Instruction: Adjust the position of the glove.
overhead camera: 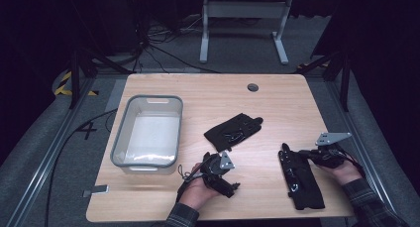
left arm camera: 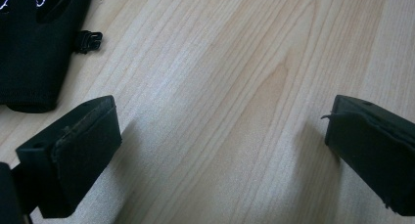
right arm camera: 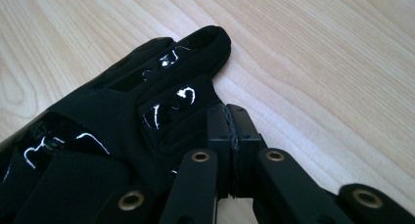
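Looking down from the high view, two black gloves lie flat on the bench (overhead camera: 277, 95), and a grey bin (overhead camera: 147, 131) stands at the left of the frame, so I judge the work is to gather the gloves into that bin. The first glove (overhead camera: 300, 178) lies in the lower right of the frame, stretched long with its fingers toward the top. The second glove (overhead camera: 233, 130) lies near the centre, well apart from the first and closer to the bin.

The right claw (overhead camera: 308, 153) rests at the edge of the first glove, near its finger end. In the right gripper view its two jaws are pressed together, and the first glove (right arm camera: 122, 121) lies just to the left of them; whether a fold of cloth is pinched between them I cannot tell, because the tips hide that place. A grip at the edge would make sense, since thin cloth lying flat gives no other hold.

The left claw (overhead camera: 233, 186) lies low in the lower middle of the frame, the hand turned so the jaws point to the right, level with the wood. In the left gripper view its jaws stand wide with only bare wood between them, and a glove cuff (left arm camera: 34, 48) shows in the upper left corner. It seems to wait.
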Available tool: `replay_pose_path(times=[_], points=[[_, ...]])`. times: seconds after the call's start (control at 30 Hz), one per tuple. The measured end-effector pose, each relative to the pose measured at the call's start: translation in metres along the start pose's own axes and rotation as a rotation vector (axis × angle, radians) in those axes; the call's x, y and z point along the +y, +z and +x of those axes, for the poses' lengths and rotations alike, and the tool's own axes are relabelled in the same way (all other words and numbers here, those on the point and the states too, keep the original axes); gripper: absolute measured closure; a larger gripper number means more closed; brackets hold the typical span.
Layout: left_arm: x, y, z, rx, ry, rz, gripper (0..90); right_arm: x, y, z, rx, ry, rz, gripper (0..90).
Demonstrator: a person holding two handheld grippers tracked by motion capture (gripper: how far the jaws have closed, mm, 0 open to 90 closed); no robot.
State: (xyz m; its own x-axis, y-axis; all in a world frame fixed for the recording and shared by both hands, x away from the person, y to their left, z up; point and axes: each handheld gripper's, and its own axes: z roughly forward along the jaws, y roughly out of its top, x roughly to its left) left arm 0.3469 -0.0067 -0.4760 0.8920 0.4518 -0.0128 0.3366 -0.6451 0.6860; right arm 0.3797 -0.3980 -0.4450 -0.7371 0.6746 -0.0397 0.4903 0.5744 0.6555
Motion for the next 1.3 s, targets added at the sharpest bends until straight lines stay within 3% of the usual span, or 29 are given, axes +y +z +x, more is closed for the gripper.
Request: replay_pose_path(times=[0.17,0.3,0.53,0.8,1.07,1.23,1.27,1.3], points=[[0.0,0.0,0.0,0.0,0.0,0.0,0.3,-0.004,-0.006,0.0,0.002,0.009,-0.024,88.1],[0.0,0.0,0.0,0.0,0.0,0.0,0.3,-0.003,-0.011,-0.009,-0.026,0.046,-0.09,73.3],[0.0,0.0,0.0,0.0,0.0,-0.001,0.3,-0.012,-0.006,-0.035,-0.089,0.125,-0.096,45.9],[0.0,0.0,0.0,0.0,-0.001,0.0,0.3,-0.025,0.001,-0.052,-0.136,0.199,-0.097,23.2],[0.001,-0.001,0.0,0.001,-0.007,0.002,1.6,-0.024,0.004,-0.051,-0.146,0.177,-0.076,17.1],[0.006,-0.006,0.004,0.004,-0.045,0.011,19.7,-0.024,0.004,-0.052,-0.148,0.178,-0.073,16.6],[0.008,-0.006,0.005,0.005,-0.047,0.014,26.9,-0.024,0.004,-0.052,-0.148,0.18,-0.073,16.6],[0.009,-0.007,0.006,0.001,-0.054,0.018,26.9,-0.024,0.004,-0.052,-0.148,0.18,-0.073,16.6]])
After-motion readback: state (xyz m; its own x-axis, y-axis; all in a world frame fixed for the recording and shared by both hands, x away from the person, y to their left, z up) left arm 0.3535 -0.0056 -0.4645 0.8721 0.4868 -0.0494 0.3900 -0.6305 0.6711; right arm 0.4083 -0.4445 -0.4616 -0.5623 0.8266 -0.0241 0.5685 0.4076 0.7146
